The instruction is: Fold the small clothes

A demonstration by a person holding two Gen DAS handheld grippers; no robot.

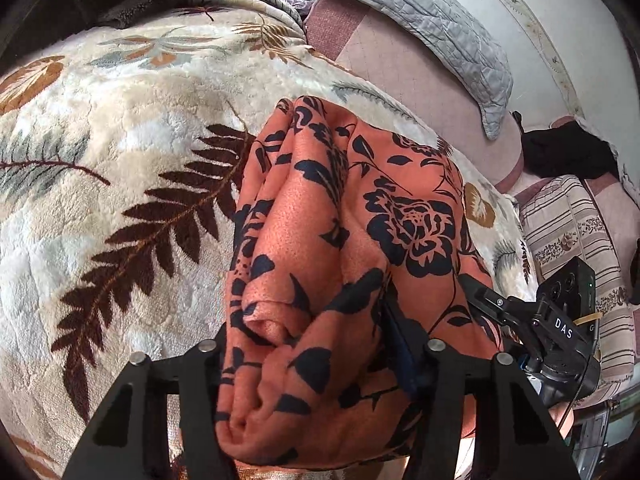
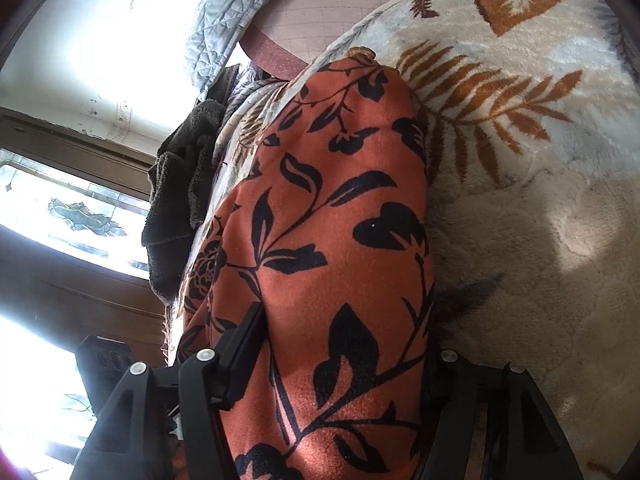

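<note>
While the orange cloth with its black flower print fills the gap between both pairs of fingers, each gripper has a bunched fold of it between its jaws. The left gripper stands about half open with the gathered fabric packed between its fingers; whether the pads truly press on it cannot be told, since the cloth hides them. The right gripper is likewise about half open around a thick roll of the same cloth, its left finger lying against the fabric — the other finger is mostly covered.

From the left wrist view the right gripper also shows at the cloth's right edge, with its black camera body behind.

The cloth lies on a plush cream blanket printed with brown and rust fern leaves, running from the near edge toward the far edge. Beyond the blanket's far edge a pink mattress surface shows, with a grey quilted cover against a white wall. A dark fuzzy cloth is heaped at the blanket's far corner, and a striped cushion sits off the right edge. A window with patterned glass — strongly overexposed — stands in a dark wooden frame.

The cloth's near end is cut off by the picture edge in both views.
</note>
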